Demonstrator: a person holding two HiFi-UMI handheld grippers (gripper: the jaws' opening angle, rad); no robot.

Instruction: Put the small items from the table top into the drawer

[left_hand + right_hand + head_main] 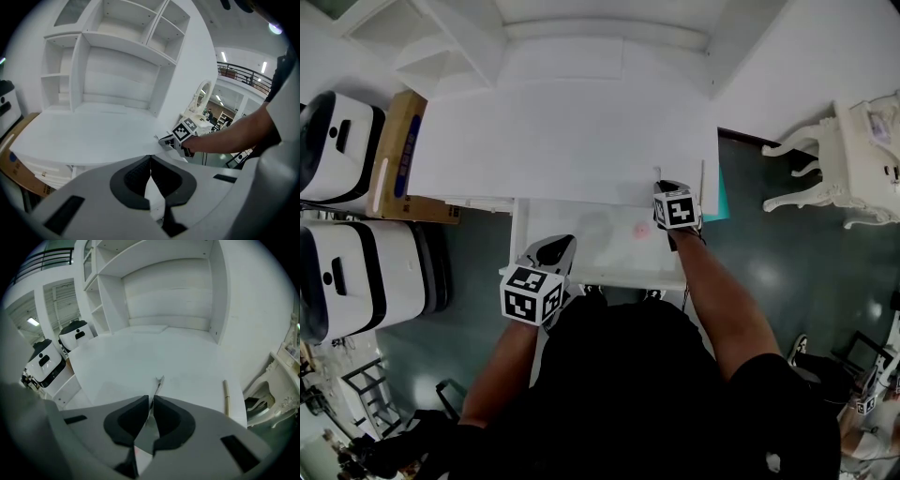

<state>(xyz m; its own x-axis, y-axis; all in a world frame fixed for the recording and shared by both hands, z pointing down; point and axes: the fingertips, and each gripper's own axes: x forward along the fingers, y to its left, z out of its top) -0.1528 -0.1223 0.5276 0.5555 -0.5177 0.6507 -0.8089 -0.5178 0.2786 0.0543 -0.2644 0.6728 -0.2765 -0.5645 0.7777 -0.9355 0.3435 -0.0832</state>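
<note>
we hold a thin metal item (159, 382) tight in the right gripper (152, 400) at the table top (562, 141) edge; a stick (226, 398) lies at its 2 o'clock. the left gripper (150, 162), fingers together and empty, is at 7 o'clock of the open drawer (591, 246)

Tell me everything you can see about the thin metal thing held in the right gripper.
The metal strip is slim, flat and silvery, with a small forked tip. The right gripper is shut on it. The strip shows edge-on between the pads, and its tip sticks out forward over the white desk top. Whether the tip touches the desk cannot be told, nor what kind of tool it is.
</note>
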